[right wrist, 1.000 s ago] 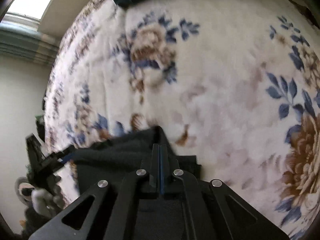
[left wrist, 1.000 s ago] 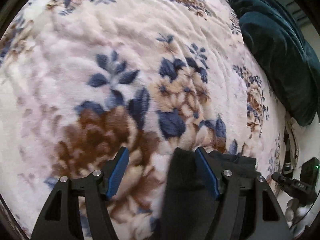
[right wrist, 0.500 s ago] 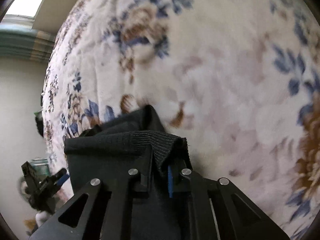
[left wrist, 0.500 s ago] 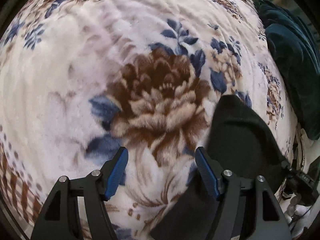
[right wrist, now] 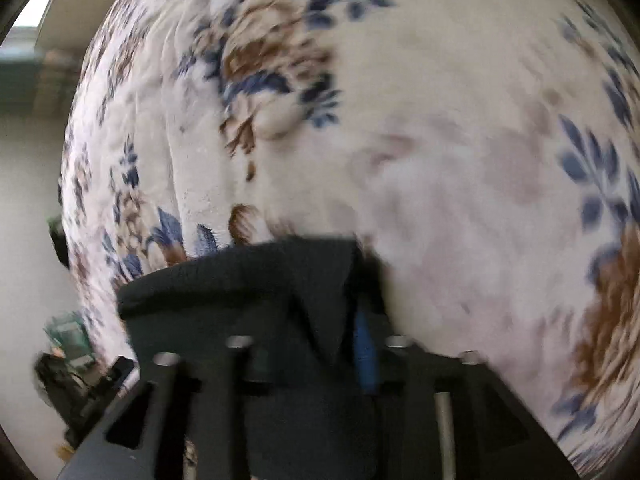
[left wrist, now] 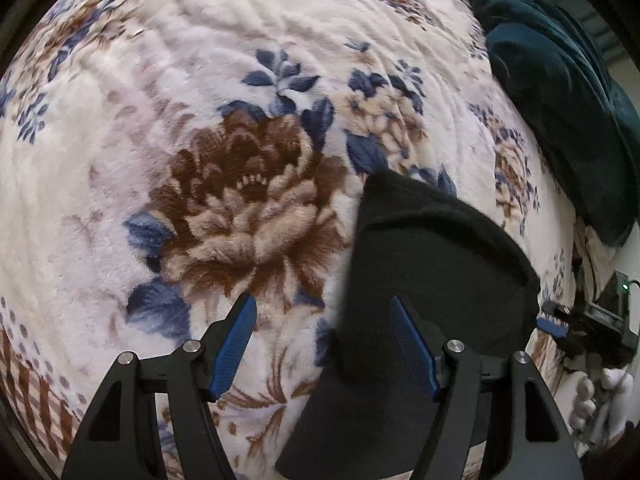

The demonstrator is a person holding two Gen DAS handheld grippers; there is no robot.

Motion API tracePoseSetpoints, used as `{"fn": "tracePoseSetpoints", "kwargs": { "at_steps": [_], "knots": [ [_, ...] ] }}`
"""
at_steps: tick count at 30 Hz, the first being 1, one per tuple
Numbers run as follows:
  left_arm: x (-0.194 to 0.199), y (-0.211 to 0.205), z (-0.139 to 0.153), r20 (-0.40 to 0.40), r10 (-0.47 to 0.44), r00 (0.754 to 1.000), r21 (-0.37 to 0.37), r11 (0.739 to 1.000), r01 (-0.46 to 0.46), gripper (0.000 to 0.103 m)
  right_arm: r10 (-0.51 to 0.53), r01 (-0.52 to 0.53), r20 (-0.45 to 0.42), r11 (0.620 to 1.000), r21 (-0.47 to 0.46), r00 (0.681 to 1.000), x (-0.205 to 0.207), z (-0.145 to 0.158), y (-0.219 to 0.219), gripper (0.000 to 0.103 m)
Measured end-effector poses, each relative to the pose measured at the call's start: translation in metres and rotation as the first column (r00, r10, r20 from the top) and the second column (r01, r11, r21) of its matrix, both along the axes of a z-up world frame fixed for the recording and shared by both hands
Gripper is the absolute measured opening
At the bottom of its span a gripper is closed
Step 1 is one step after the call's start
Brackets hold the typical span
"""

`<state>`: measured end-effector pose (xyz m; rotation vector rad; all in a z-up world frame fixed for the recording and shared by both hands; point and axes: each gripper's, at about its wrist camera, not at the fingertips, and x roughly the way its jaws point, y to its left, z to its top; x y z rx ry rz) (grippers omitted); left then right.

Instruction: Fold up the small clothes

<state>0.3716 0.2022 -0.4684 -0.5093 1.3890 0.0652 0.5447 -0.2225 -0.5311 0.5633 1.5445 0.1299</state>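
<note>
The left gripper [left wrist: 322, 340], jaws wide apart and holding nothing, hangs over the floral plush blanket [left wrist: 240, 128]. The right gripper [right wrist: 352, 344], jaws pinched on the small black knit garment [left wrist: 432, 264], holds it raised. To fold well, I'd lower the fabric flat before releasing. Beyond lies a dark teal velvet cushion [left wrist: 560, 92]. No writing is legible.

Soft, even daylight is seen in both fisheye views; edges are strongly curved and vignetted; the right wrist view is smeared by motion blur, the left stays sharp
</note>
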Motion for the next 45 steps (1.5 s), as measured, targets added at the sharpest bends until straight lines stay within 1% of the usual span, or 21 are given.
{"fn": "tracePoseSetpoints", "kwargs": {
  "at_steps": [3, 4, 7, 8, 9, 10, 14, 17, 18, 20, 22, 23, 24, 26, 30, 32, 33, 34, 37, 40, 45],
  "knots": [
    [-0.010, -0.004, -0.005, -0.016, -0.019, 1.000, 0.040, 0.999, 0.020, 0.067, -0.020, 0.021, -0.072, 1.000, 0.014, 0.997, -0.034, -0.001, -0.014, 0.054],
    [-0.015, -0.003, -0.007, -0.025, -0.018, 1.000, 0.045, 0.999, 0.019, 0.067, -0.020, 0.021, -0.113, 1.000, 0.012, 0.993, -0.046, -0.007, -0.015, 0.057],
    [-0.030, 0.001, -0.013, -0.060, -0.007, 0.998, 0.057, 0.998, 0.011, 0.067, -0.016, 0.026, -0.200, 0.999, 0.047, 0.980, -0.080, -0.028, -0.011, 0.057],
    [-0.035, 0.003, -0.014, -0.072, -0.005, 0.997, 0.066, 0.998, 0.009, 0.067, -0.015, 0.025, -0.195, 0.999, 0.047, 0.981, -0.088, -0.031, -0.008, 0.053],
    [-0.041, 0.006, -0.014, -0.084, -0.002, 0.996, 0.072, 0.997, 0.008, 0.067, -0.026, 0.033, -0.175, 0.999, 0.036, 0.984, -0.096, -0.030, -0.006, 0.019],
    [-0.047, 0.008, -0.014, -0.092, 0.000, 0.996, 0.079, 0.997, 0.007, 0.067, -0.040, 0.045, -0.157, 0.998, 0.031, 0.987, -0.103, -0.025, -0.004, 0.015],
    [-0.066, 0.016, -0.021, -0.138, -0.013, 0.990, 0.106, 0.994, 0.028, 0.068, -0.113, 0.118, -0.114, 0.992, 0.039, 0.987, -0.122, 0.009, -0.009, 0.014],
    [-0.076, 0.017, -0.048, -0.214, -0.048, 0.976, 0.179, 0.980, 0.088, 0.068, -0.123, 0.121, -0.159, 0.992, -0.024, 0.980, -0.125, 0.002, -0.024, 0.015],
    [-0.078, 0.016, -0.054, -0.224, -0.059, 0.973, 0.182, 0.978, 0.101, 0.069, -0.111, 0.098, -0.189, 0.992, -0.075, 0.976, -0.126, -0.006, -0.029, 0.016],
    [-0.080, 0.014, -0.061, -0.201, -0.080, 0.976, 0.192, 0.974, 0.119, 0.075, -0.125, 0.116, -0.200, 0.992, -0.054, 0.972, -0.131, -0.009, -0.036, 0.020],
    [-0.078, 0.011, -0.064, -0.192, -0.079, 0.978, 0.192, 0.974, 0.117, 0.089, -0.153, 0.159, -0.178, 0.987, 0.021, 0.972, -0.139, -0.003, -0.041, 0.055],
    [-0.078, 0.011, -0.066, -0.184, -0.076, 0.980, 0.183, 0.977, 0.111, 0.094, -0.168, 0.178, -0.171, 0.983, 0.044, 0.971, -0.143, -0.001, -0.043, 0.059],
    [-0.076, 0.009, -0.069, -0.179, -0.080, 0.981, 0.169, 0.979, 0.111, 0.103, -0.190, 0.206, -0.175, 0.975, 0.082, 0.966, -0.149, 0.000, -0.047, 0.060],
    [-0.071, 0.004, -0.075, -0.194, -0.083, 0.977, 0.189, 0.974, 0.121, 0.103, -0.207, 0.231, -0.189, 0.967, 0.112, 0.960, -0.157, -0.004, -0.046, 0.060],
    [-0.075, 0.003, -0.077, -0.200, -0.066, 0.978, 0.207, 0.972, 0.108, 0.103, -0.222, 0.245, -0.230, 0.966, 0.077, 0.948, -0.170, -0.023, -0.029, 0.060],
    [-0.071, 0.000, -0.073, -0.212, -0.058, 0.976, 0.204, 0.974, 0.102, 0.103, -0.243, 0.264, -0.219, 0.962, 0.068, 0.945, -0.171, -0.033, -0.021, 0.056],
    [-0.068, 0.001, -0.066, -0.206, -0.043, 0.978, 0.206, 0.975, 0.086, 0.103, -0.248, 0.264, -0.211, 0.963, 0.048, 0.946, -0.170, -0.036, -0.015, 0.037],
    [-0.066, 0.003, -0.058, -0.191, -0.027, 0.981, 0.203, 0.977, 0.066, 0.103, -0.251, 0.262, -0.208, 0.965, 0.027, 0.945, -0.173, -0.040, -0.012, 0.025],
    [-0.067, 0.000, -0.027, -0.129, -0.020, 0.991, 0.183, 0.982, 0.044, 0.103, -0.291, 0.300, -0.176, 0.953, 0.026, 0.940, -0.182, -0.030, -0.013, 0.017],
    [-0.066, -0.016, -0.003, -0.080, -0.059, 0.995, 0.159, 0.985, 0.071, 0.103, -0.316, 0.322, -0.135, 0.946, 0.030, 0.939, -0.192, -0.005, -0.011, 0.015],
    [-0.057, -0.050, -0.014, -0.094, -0.166, 0.982, 0.142, 0.974, 0.178, 0.103, -0.303, 0.305, -0.138, 0.952, -0.001, 0.943, -0.196, 0.009, -0.007, 0.015]
  ]
}}
